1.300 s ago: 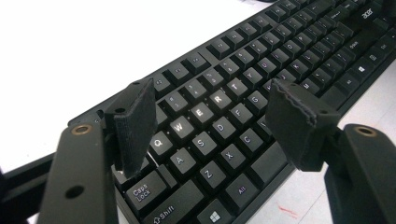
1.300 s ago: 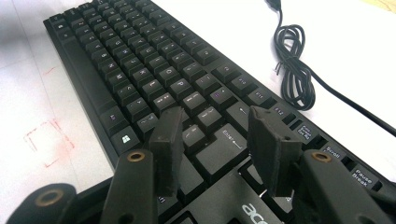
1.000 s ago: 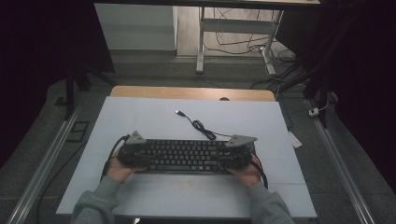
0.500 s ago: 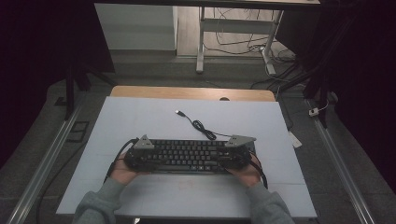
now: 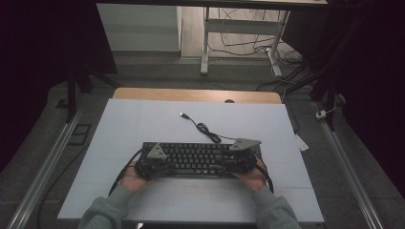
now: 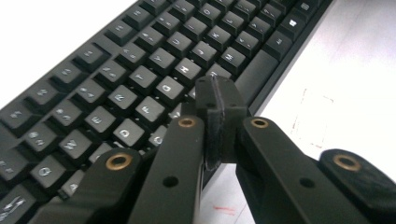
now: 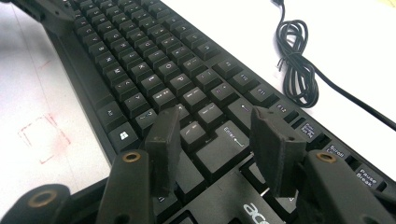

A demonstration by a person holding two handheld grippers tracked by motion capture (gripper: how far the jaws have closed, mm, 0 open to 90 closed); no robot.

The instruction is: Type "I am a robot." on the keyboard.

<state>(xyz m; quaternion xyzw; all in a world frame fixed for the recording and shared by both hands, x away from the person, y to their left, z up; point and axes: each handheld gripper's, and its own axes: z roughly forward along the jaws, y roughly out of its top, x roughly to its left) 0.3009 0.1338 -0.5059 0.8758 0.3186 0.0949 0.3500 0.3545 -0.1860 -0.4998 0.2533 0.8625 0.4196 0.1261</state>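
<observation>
A black keyboard (image 5: 200, 160) lies across the near middle of the white table (image 5: 143, 119), and its black cable (image 5: 206, 130) runs back to a USB plug (image 5: 183, 115). My left gripper (image 5: 154, 164) hovers over the keyboard's left part. In the left gripper view, the left gripper (image 6: 217, 93) is shut with nothing between its jaws, and its tips sit just above the letter keys (image 6: 140, 88). My right gripper (image 5: 241, 160) is over the keyboard's right end. In the right gripper view, the right gripper (image 7: 217, 121) stands open, straddling the Enter key (image 7: 224, 140).
A coiled stretch of cable (image 7: 296, 70) lies on the table just behind the keyboard. Faint red marks (image 6: 313, 116) are drawn on the table in front of it. A wooden strip (image 5: 191, 94) edges the far side, and metal rails (image 5: 43, 167) flank the table on the floor.
My left gripper has slid rightward, from the keyboard's left edge to over its keys. The right gripper and the keyboard have hardly moved.
</observation>
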